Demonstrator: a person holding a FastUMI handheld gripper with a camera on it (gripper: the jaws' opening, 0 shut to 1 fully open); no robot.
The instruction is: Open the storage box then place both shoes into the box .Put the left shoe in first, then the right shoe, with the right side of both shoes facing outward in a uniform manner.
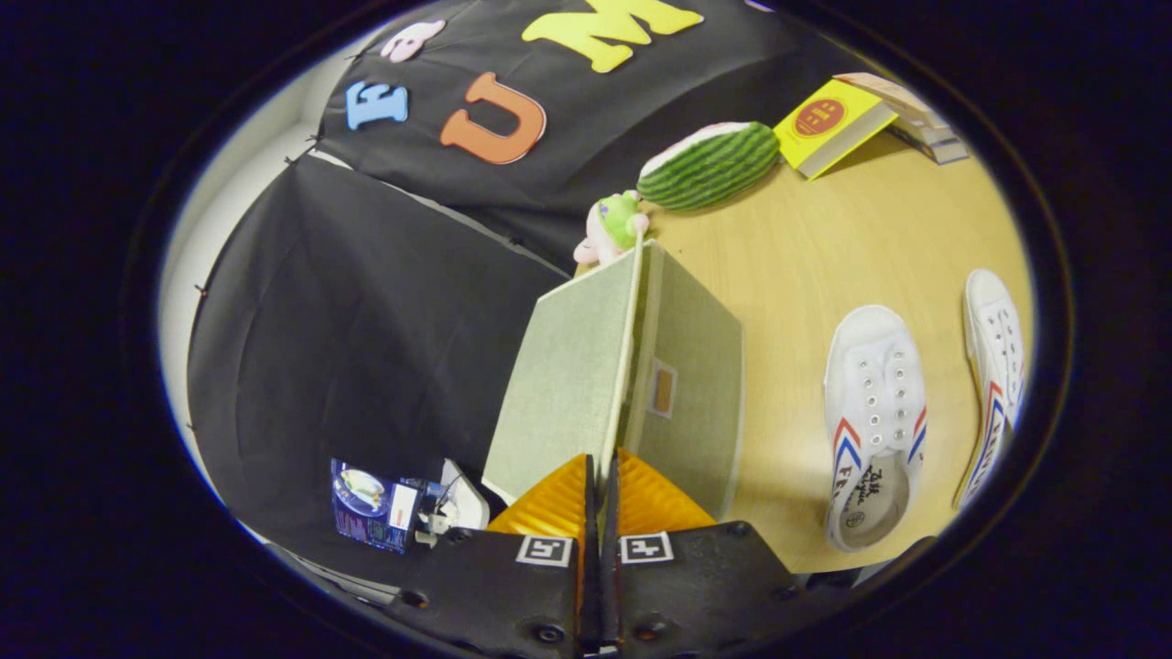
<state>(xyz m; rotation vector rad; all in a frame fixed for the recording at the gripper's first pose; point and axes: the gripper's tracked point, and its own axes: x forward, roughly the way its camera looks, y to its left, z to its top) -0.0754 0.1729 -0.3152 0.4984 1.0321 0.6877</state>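
The grey-green fabric storage box (696, 394) stands on the wooden table (824, 247), and one of its faces carries a small label. Its lid (568, 384) is swung up, so its thin edge runs straight ahead from between my fingers. My gripper (600, 476) is shut on that lid edge, with both fingers pressing on it. Two white lace-less shoes with red and blue stripes lie on the table beside the box. The nearer shoe (874, 421) is just past the box and the other shoe (993, 384) is beyond it.
Beyond the box are a small pink-and-green plush toy (612, 227), a watermelon-shaped cushion (710, 165), a yellow book (829, 124) and a stack of books (916, 114). A blue printed packet (371, 503) and a white object (462, 499) sit off the table on the lid's side.
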